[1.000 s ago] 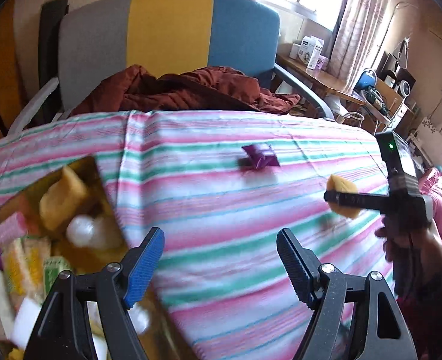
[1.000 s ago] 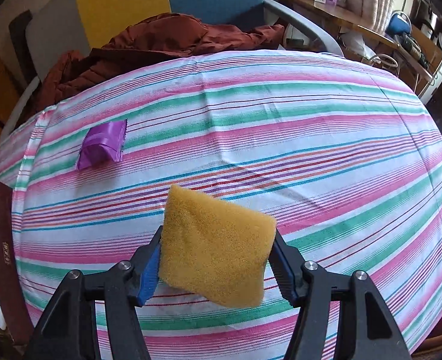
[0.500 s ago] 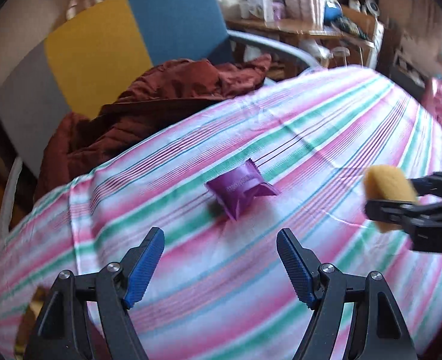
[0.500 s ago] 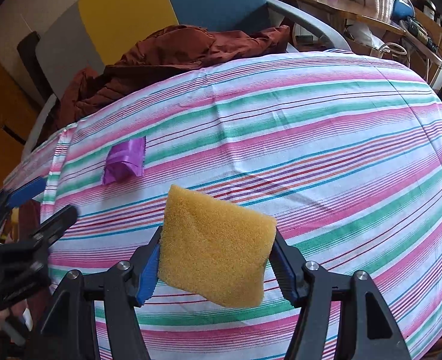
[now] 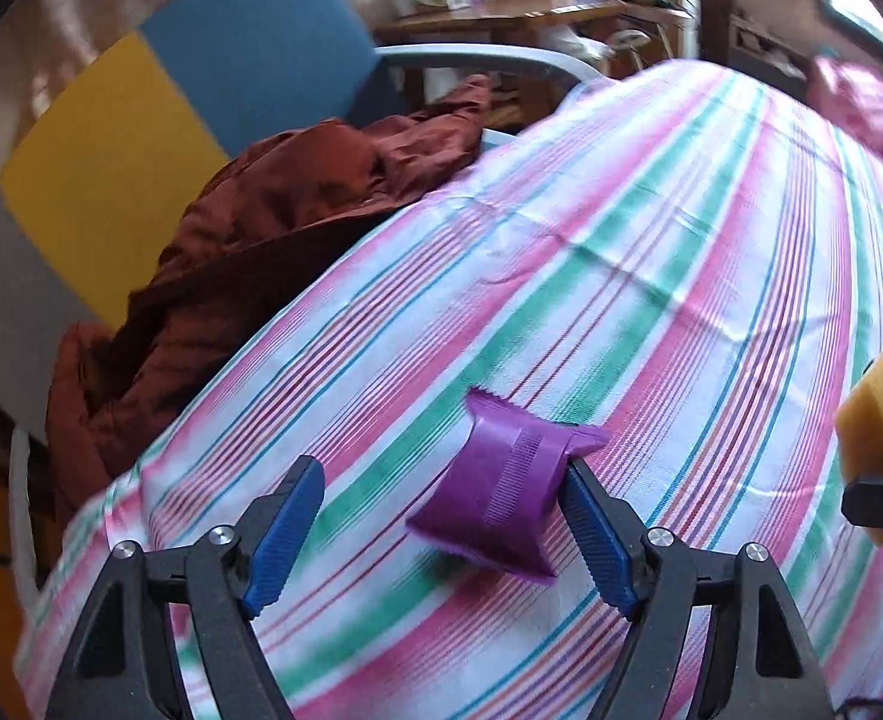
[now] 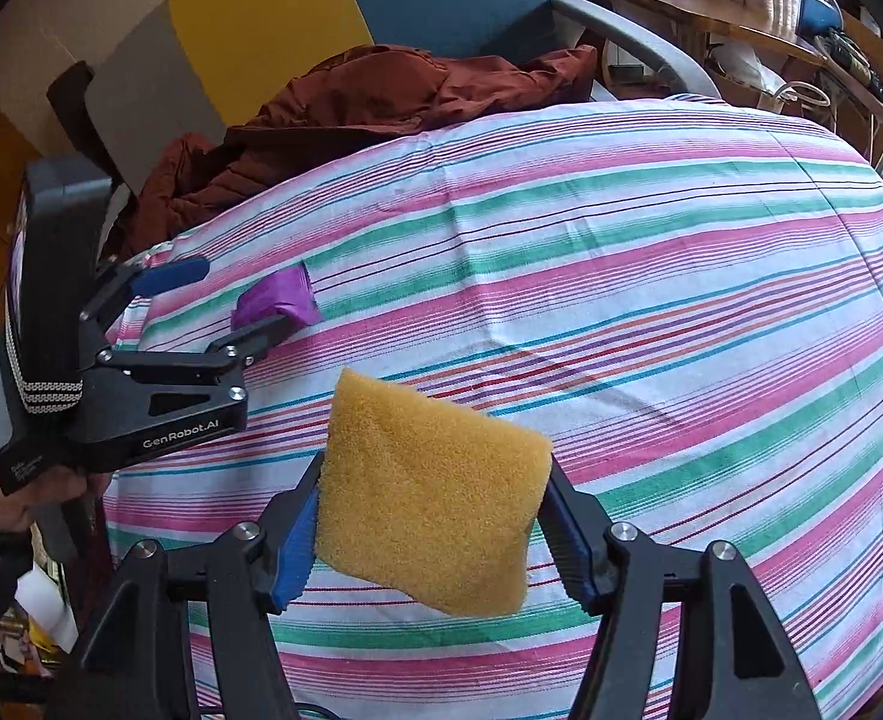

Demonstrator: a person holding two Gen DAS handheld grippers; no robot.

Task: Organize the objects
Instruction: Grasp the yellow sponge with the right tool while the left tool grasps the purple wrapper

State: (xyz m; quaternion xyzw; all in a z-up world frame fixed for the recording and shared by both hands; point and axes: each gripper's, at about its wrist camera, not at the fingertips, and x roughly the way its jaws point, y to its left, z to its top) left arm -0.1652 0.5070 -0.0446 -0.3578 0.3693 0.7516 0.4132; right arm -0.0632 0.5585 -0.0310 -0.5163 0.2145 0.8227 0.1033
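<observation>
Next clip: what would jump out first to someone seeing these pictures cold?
Probably the yellow sponge, clamped in the right tool above the striped tablecloth. Next, the purple packet lying on the cloth between the open fingers of the left tool, close against one finger. Behind the table, a rust-brown jacket is heaped on a chair.

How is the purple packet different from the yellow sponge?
The purple packet is smooth, shiny and crinkled; the yellow sponge is rough, porous and blocky. The packet lies on the striped cloth, with the open left gripper around it; the sponge is held up off the cloth, squeezed in the right gripper. Both look soft and light.
</observation>
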